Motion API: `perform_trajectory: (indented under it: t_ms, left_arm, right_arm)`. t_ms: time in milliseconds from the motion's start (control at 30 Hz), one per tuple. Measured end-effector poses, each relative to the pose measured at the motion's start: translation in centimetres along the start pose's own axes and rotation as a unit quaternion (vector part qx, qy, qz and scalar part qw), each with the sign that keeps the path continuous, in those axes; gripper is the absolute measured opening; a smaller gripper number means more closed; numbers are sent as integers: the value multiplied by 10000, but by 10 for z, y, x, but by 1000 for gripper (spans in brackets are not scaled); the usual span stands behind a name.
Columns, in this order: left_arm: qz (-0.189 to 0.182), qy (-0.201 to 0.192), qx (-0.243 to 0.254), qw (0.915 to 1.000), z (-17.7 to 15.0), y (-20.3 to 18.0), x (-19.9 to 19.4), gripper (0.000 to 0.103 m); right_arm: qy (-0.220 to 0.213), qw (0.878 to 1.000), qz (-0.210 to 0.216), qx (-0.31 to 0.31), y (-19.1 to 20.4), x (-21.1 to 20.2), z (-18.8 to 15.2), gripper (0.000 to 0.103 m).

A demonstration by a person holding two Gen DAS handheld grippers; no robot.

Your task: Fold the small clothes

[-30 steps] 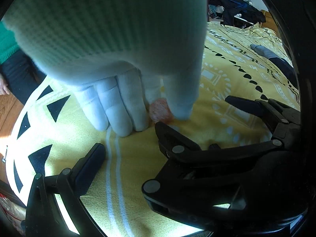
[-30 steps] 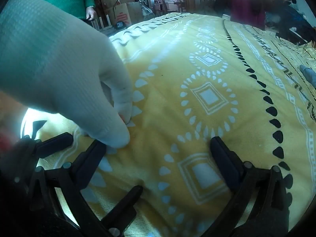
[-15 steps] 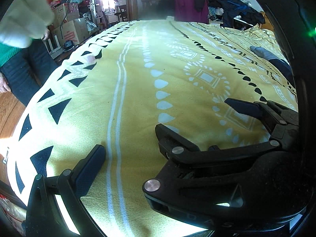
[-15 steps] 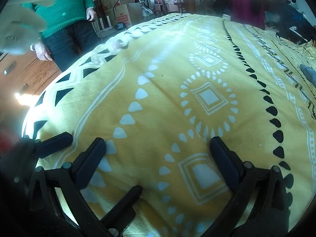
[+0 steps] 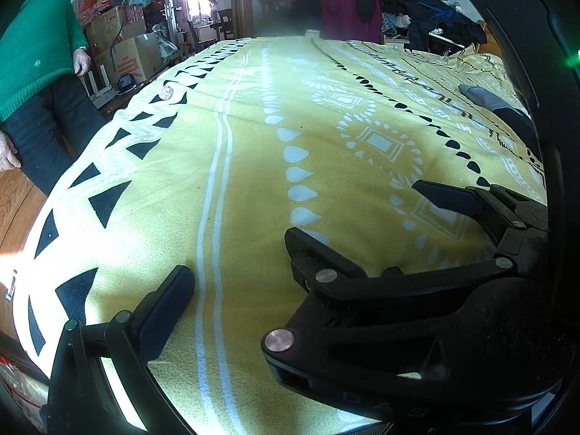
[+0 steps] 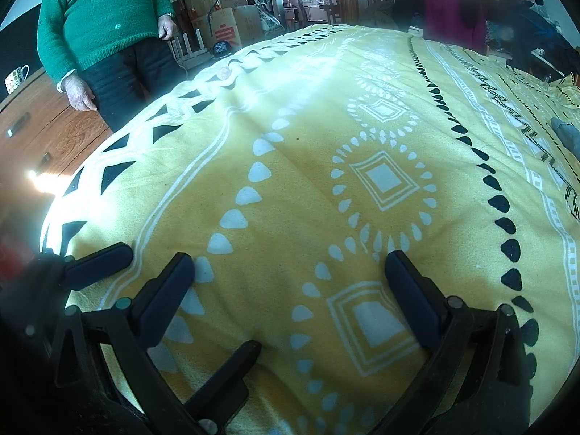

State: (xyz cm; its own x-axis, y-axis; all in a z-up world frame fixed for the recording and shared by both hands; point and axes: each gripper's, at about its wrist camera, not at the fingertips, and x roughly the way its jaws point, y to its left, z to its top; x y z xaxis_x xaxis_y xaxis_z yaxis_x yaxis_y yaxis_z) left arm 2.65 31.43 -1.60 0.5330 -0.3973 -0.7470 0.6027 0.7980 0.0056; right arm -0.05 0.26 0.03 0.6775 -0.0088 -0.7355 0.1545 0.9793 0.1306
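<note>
Small pinkish garment (image 5: 167, 92) bunched at blanket (image 5: 253, 188) edge; both jaws wide, empty.

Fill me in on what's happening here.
Both grippers rest open and empty on a yellow patterned blanket spread over a bed: the left gripper and the right gripper side by side. No folding is under way. A small pinkish item lies near the blanket's far left edge, a grey garment off to the right. A person in a green sweater stands beside the bed.
</note>
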Motion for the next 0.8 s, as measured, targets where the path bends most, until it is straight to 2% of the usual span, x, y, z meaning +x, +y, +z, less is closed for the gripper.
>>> perform_trajectory:
  t_ms: [800]
  left_arm:
    - [-1,2,-2,10000,1,-1,0,103]
  right_arm:
    - [9,10000,0,-2,0,0,0,103]
